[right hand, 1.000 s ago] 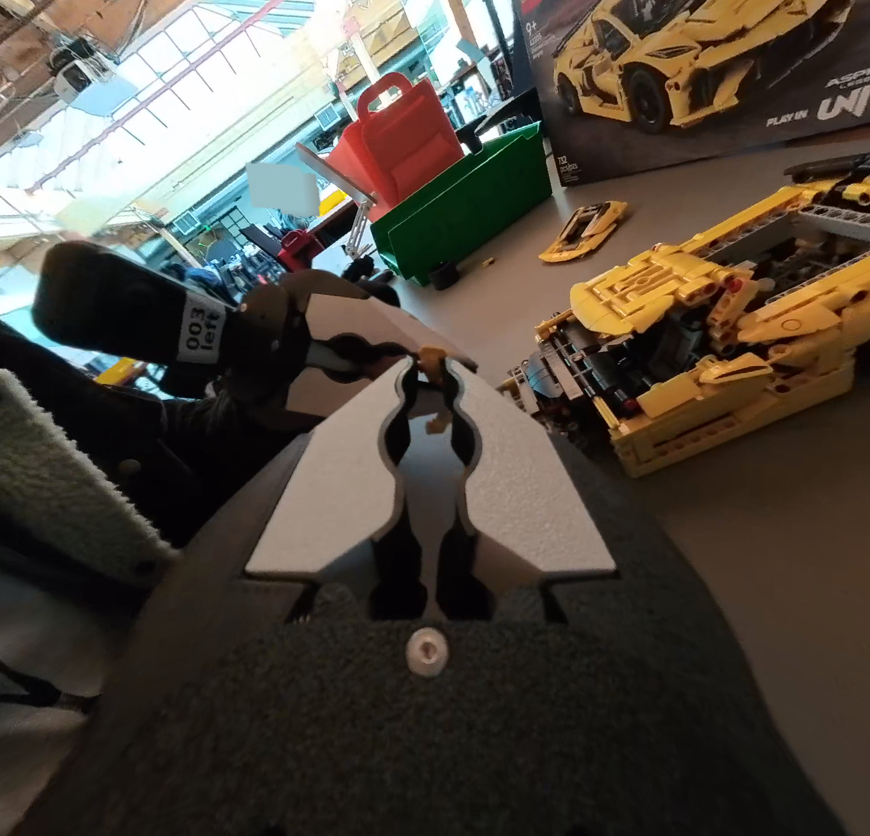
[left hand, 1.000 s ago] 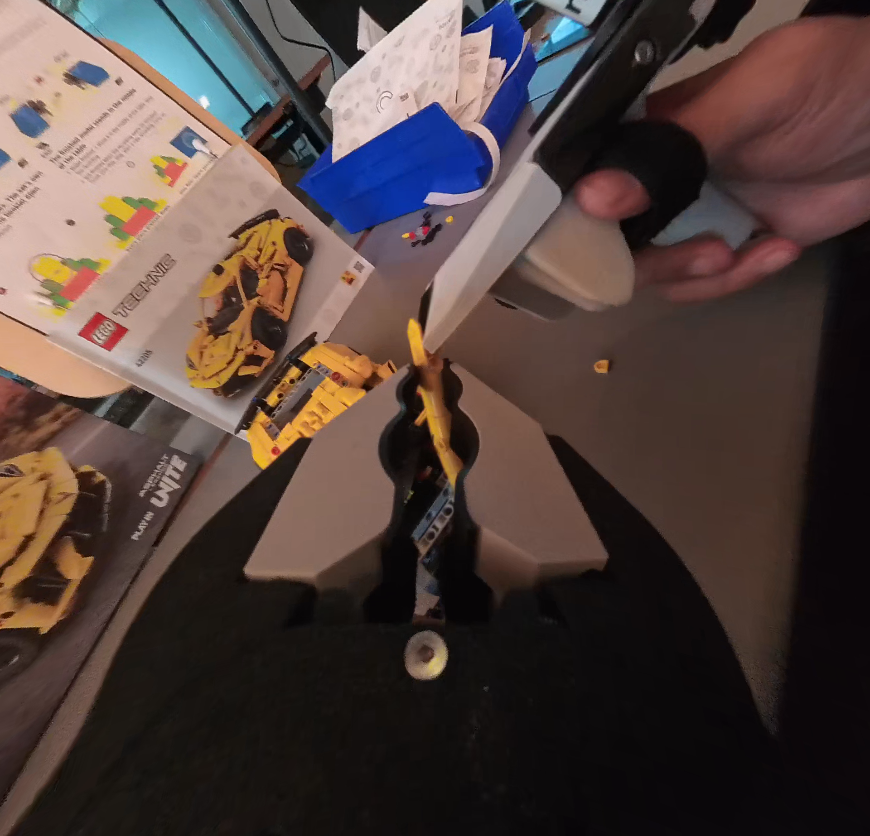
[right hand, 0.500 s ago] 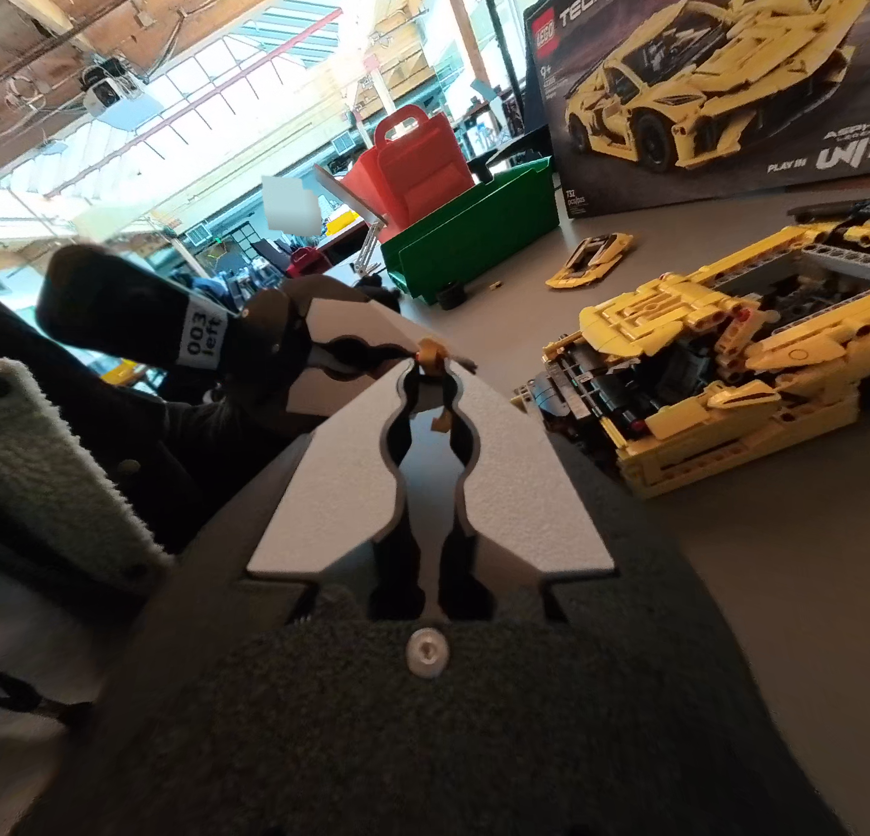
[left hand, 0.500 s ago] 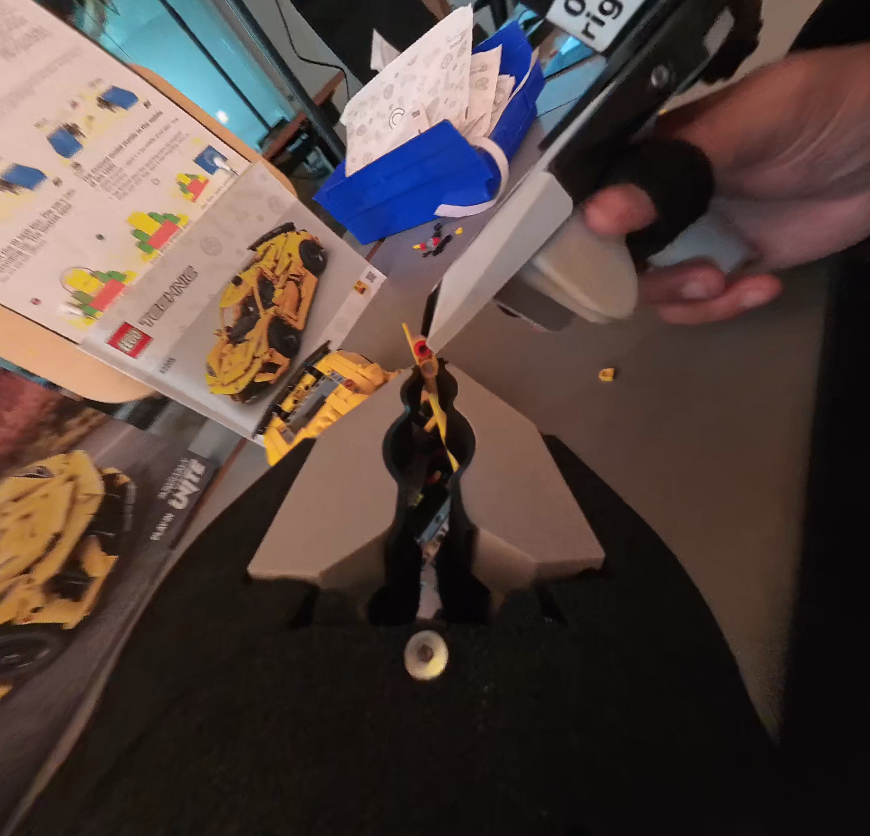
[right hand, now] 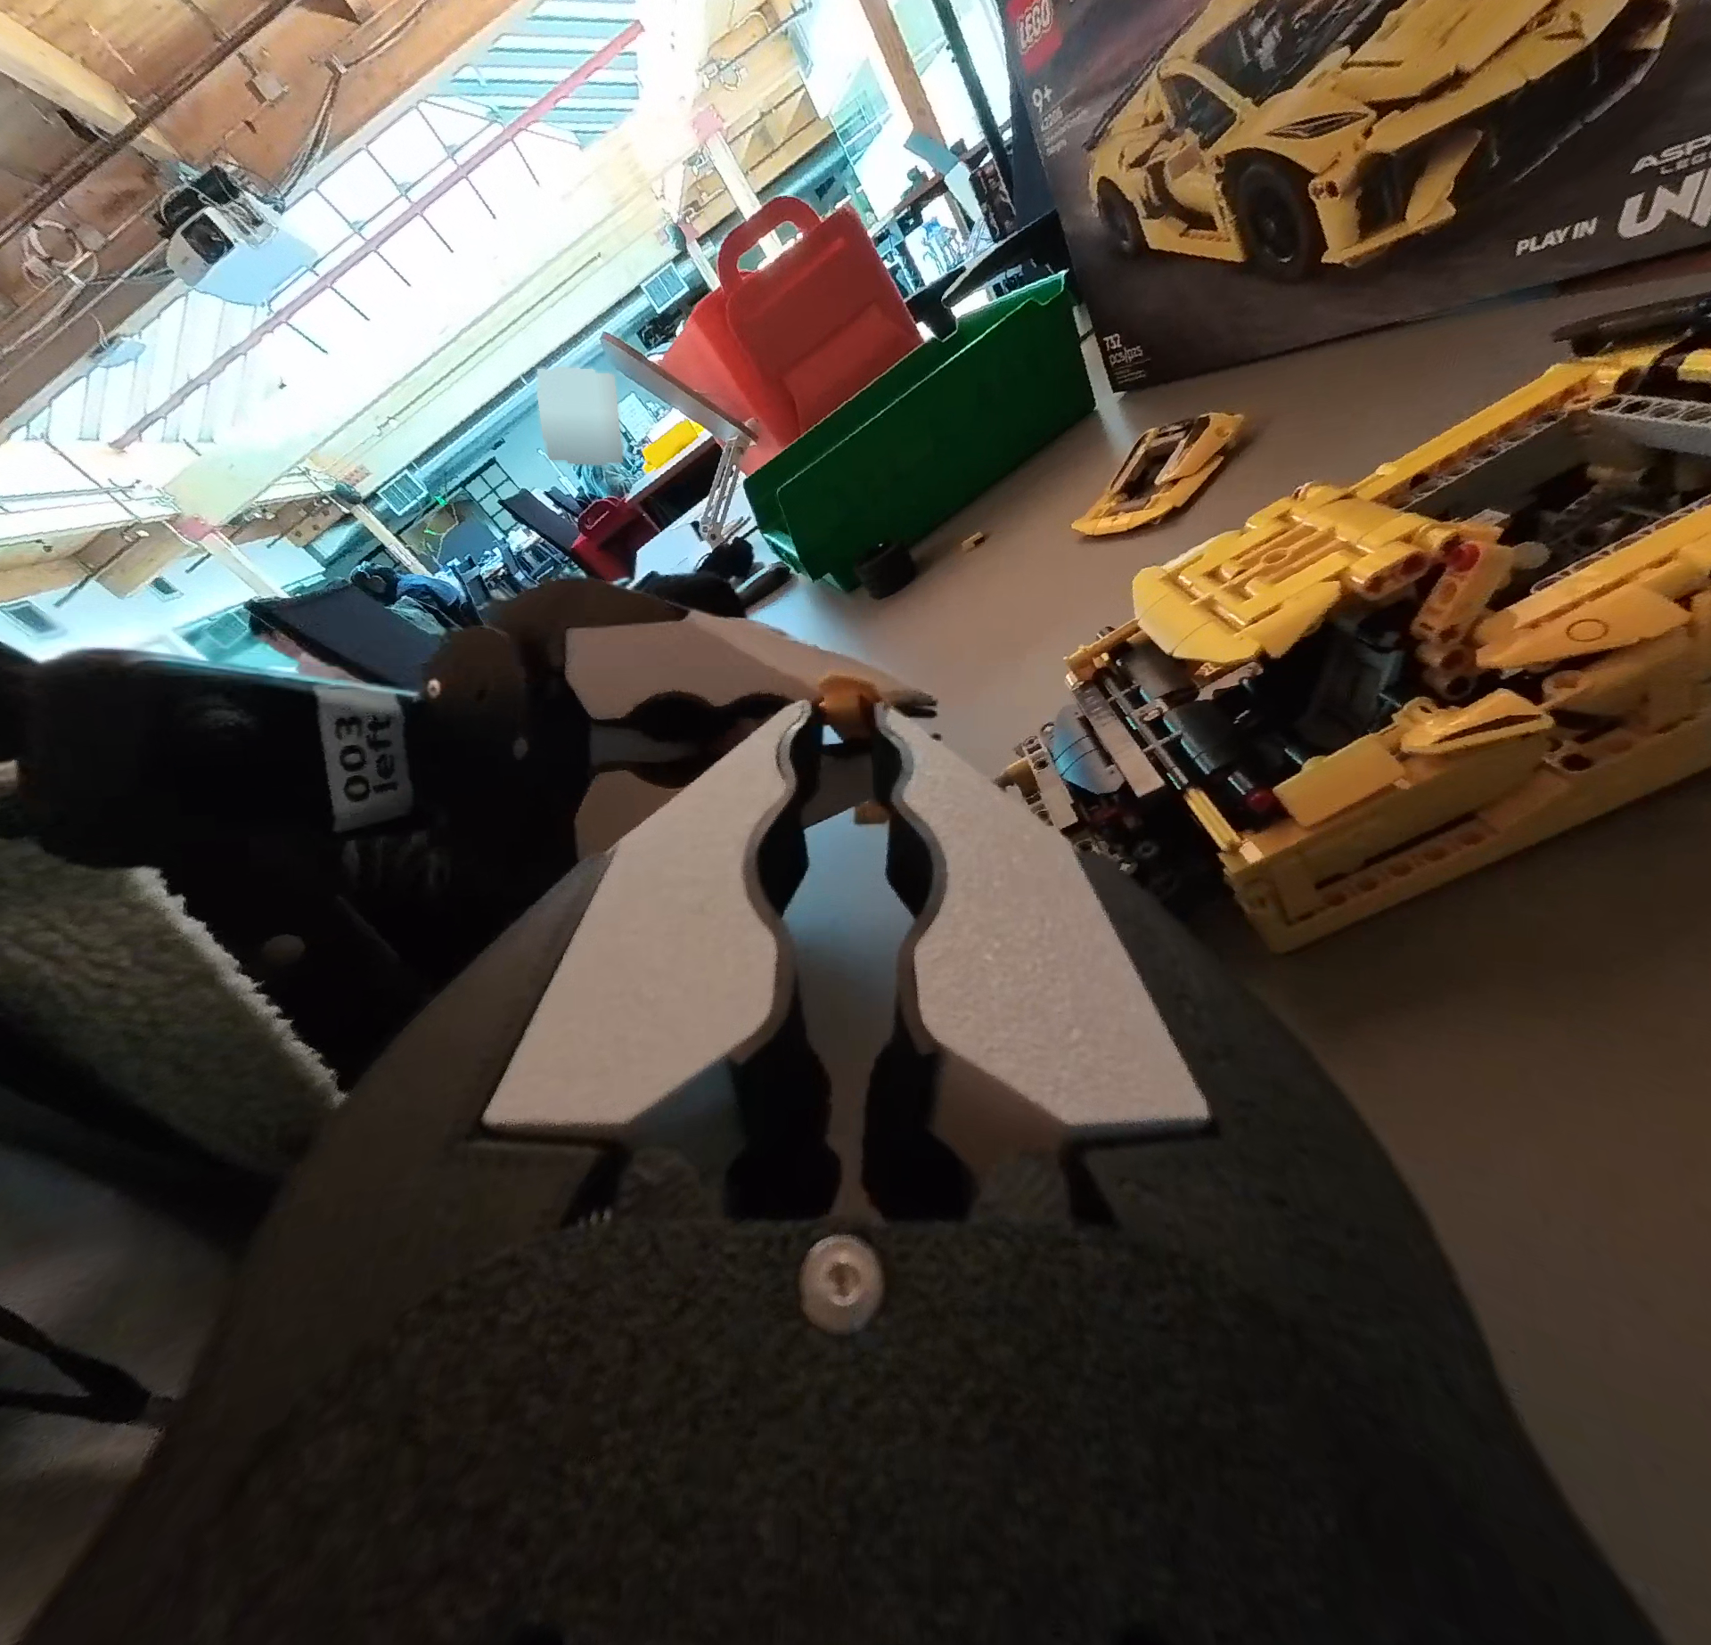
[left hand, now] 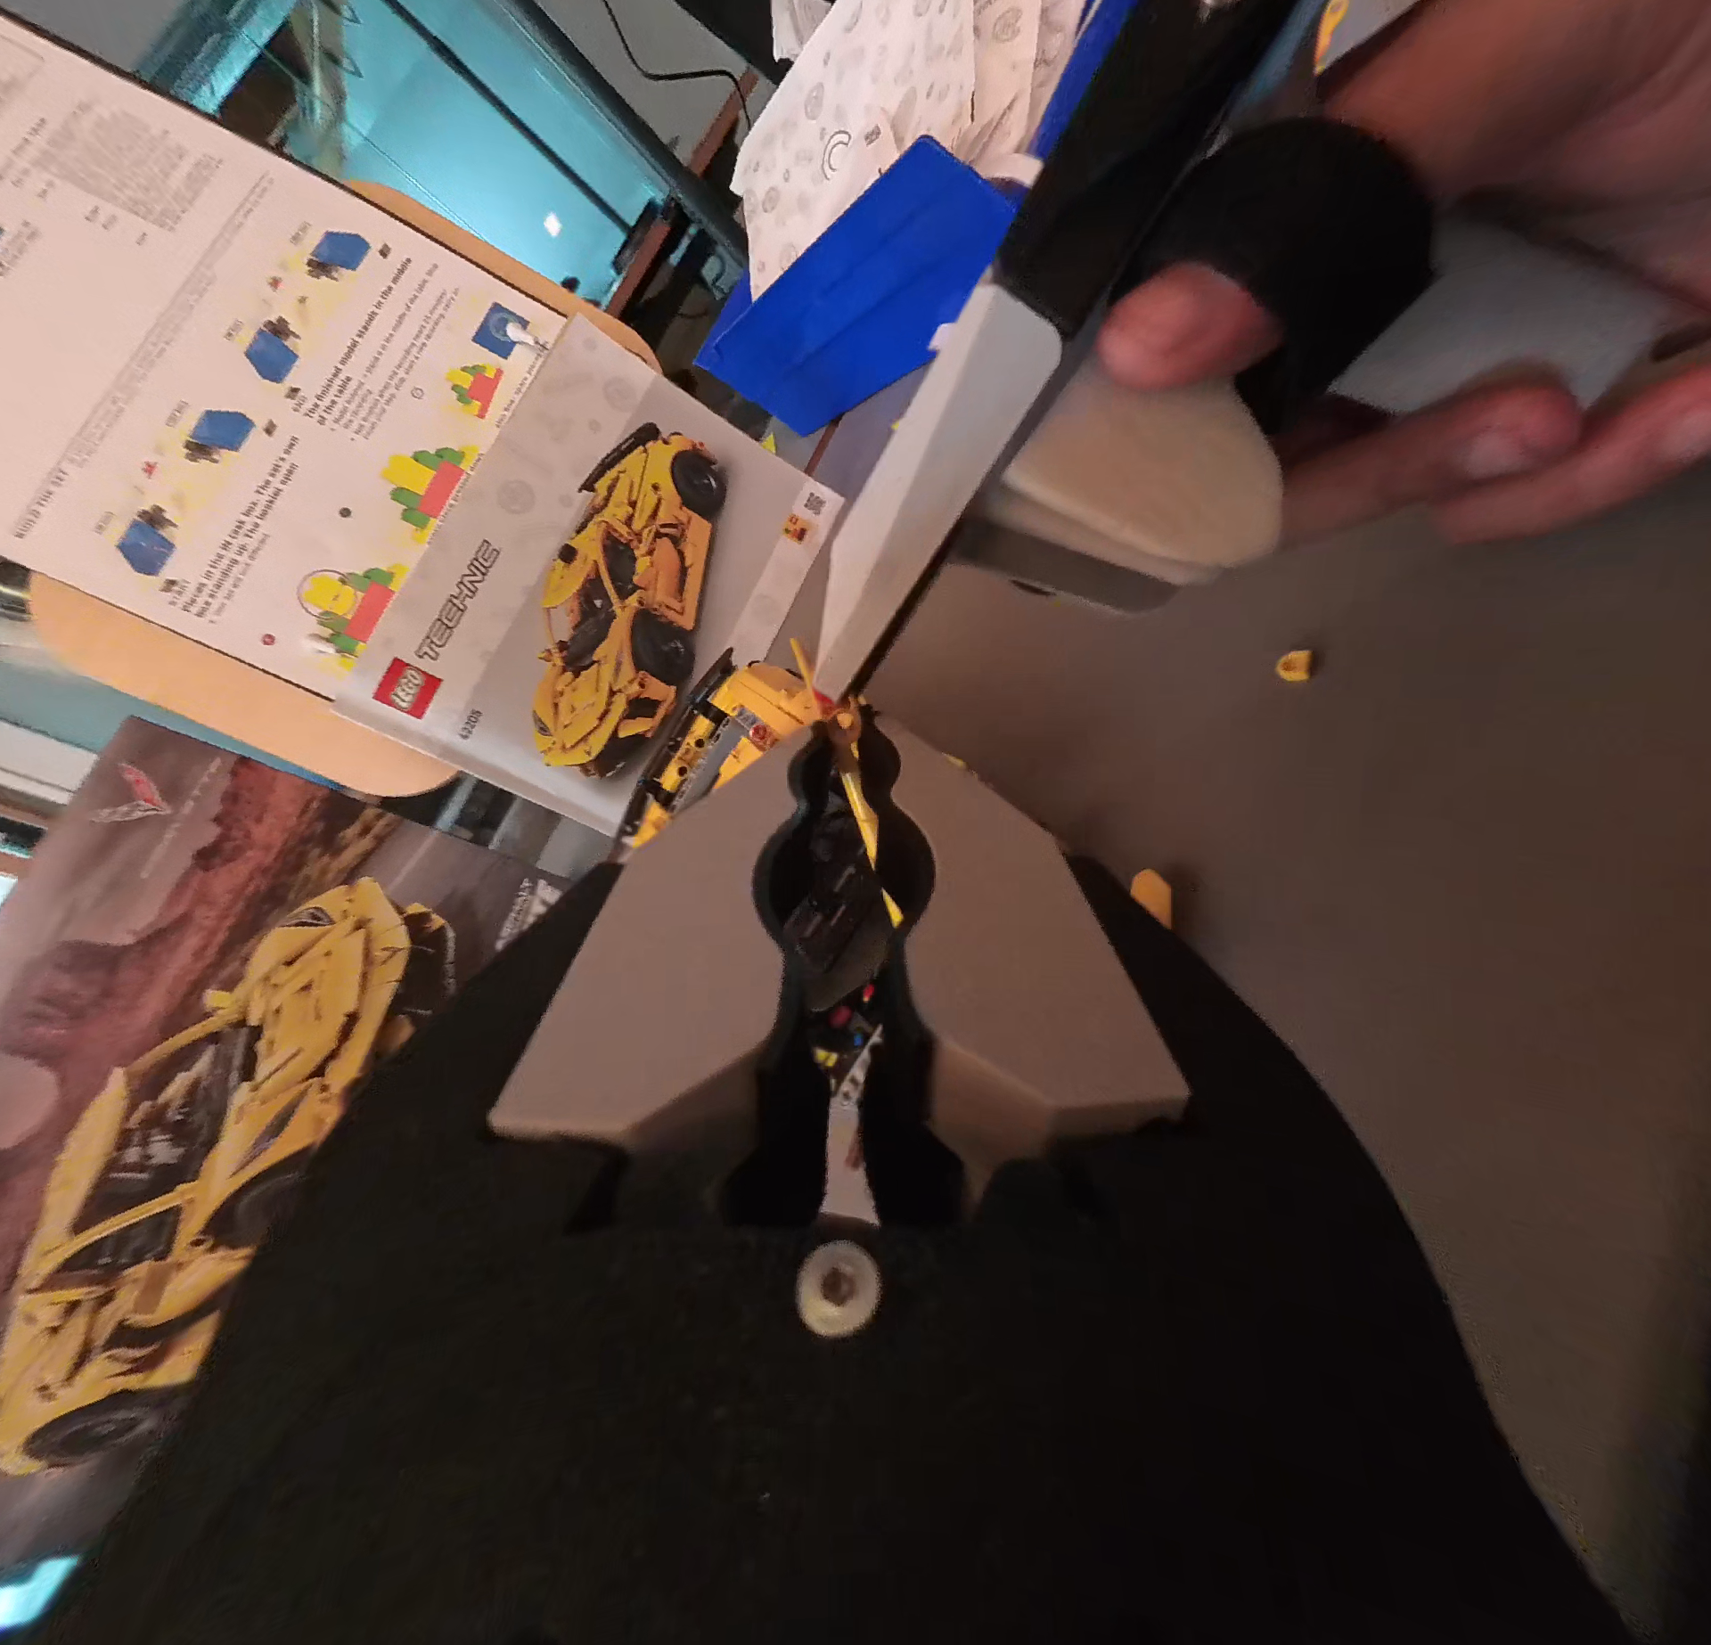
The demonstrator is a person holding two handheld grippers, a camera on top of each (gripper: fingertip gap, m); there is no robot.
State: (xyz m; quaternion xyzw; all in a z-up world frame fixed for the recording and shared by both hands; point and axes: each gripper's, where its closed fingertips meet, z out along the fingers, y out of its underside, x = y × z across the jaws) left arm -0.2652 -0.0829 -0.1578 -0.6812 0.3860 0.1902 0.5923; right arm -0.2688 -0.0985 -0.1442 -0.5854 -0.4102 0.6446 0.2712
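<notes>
Yellow brick piece [left hand: 856, 790] sits pinched in the closed left gripper [left hand: 838, 739], above the grey table [left hand: 1389, 860]. Right gripper [right hand: 847, 707], fingers closed, nips a small tan pin [right hand: 844, 695] against it. Misaligned pushing could pop the pin loose. Green bin [right hand: 926, 452] holds a red case [right hand: 805, 323]; blue bin [left hand: 861, 295] holds paper sheets [left hand: 880, 73].

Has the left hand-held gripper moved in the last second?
Yes: left hand-held gripper went left and forward; the grey instruction booklet picturing a yellow car now sits larger and closer to its tips.
</notes>
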